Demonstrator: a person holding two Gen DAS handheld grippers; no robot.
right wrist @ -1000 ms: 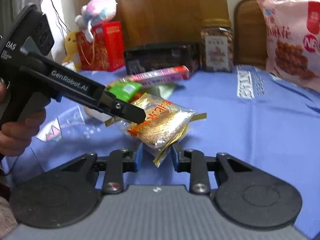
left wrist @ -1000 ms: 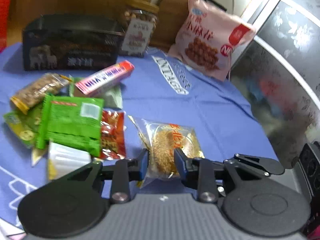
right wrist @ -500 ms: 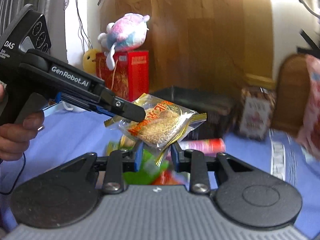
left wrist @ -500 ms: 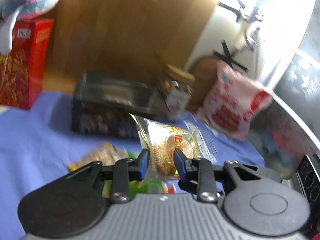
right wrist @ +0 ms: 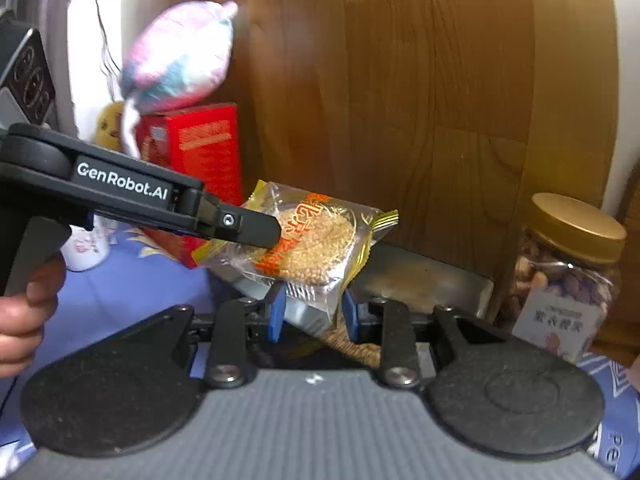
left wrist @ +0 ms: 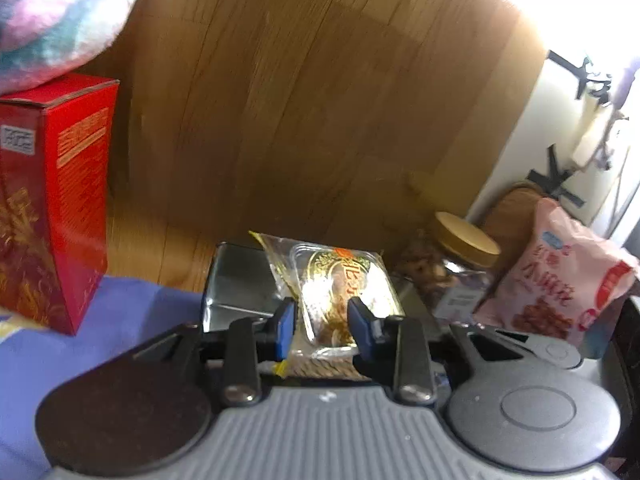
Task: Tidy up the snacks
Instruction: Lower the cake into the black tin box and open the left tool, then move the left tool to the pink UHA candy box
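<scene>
A clear snack packet (left wrist: 336, 280) with a round sesame cake and orange lettering hangs in the air, held from two sides. My left gripper (left wrist: 323, 326) is shut on its lower end. In the right wrist view the same packet (right wrist: 312, 244) sits tilted; my left gripper (right wrist: 260, 232) pinches its left edge and my right gripper (right wrist: 312, 314) is shut on its bottom edge. Just behind and below the packet lies an open black box (right wrist: 420, 276) with a shiny inside (left wrist: 236, 284).
A nut jar (right wrist: 568, 272) with a gold lid stands right of the box, and a pink snack bag (left wrist: 556, 280) beyond it. A red carton (left wrist: 52, 200) with a plush toy (right wrist: 180, 60) on top stands left. A wooden panel backs the purple-clothed table (left wrist: 120, 320). A hand (right wrist: 24, 308) grips the left tool.
Both grippers have lifted the packet off the cloth and carried it back toward the black box. The pile of loose snacks has dropped out of sight.
</scene>
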